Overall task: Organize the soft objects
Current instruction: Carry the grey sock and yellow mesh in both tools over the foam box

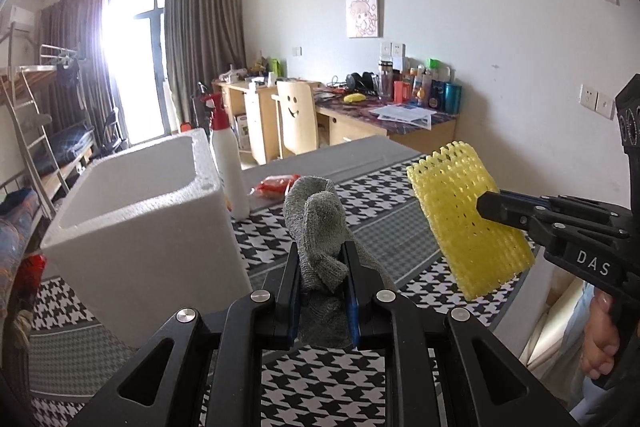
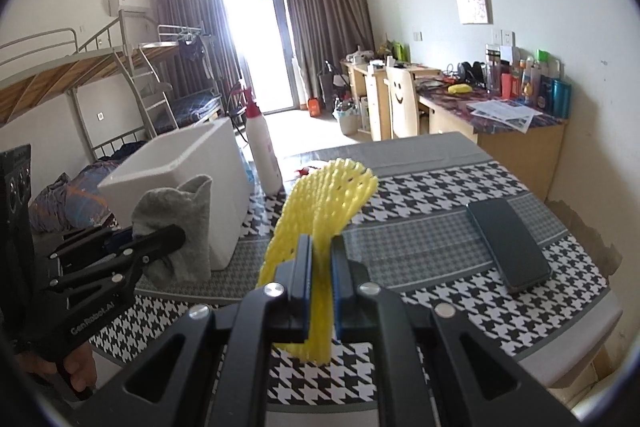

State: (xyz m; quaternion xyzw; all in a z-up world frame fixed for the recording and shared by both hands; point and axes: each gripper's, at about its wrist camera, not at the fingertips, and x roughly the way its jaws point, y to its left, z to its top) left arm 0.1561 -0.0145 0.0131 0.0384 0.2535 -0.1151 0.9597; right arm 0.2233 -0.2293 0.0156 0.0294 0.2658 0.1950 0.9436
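A grey sock [image 1: 320, 227] stands up between the pads of my left gripper [image 1: 323, 255], which is shut on it above the table. In the right wrist view the same sock [image 2: 180, 223] hangs from the left gripper [image 2: 176, 233] beside the foam box. My right gripper [image 2: 321, 247] is shut on a yellow foam net sleeve [image 2: 324, 203], held in the air. From the left wrist view that sleeve [image 1: 464, 215] and the right gripper [image 1: 486, 207] sit at the right. An open white foam box [image 1: 148, 211] stands at the left of the table.
A white spray bottle with a red top [image 1: 226, 163] stands behind the box, and a red packet [image 1: 276, 185] lies beyond the sock. A dark phone [image 2: 508, 243] lies at the right on the houndstooth tablecloth [image 2: 440, 227]. Desks, a chair and bunk beds stand beyond.
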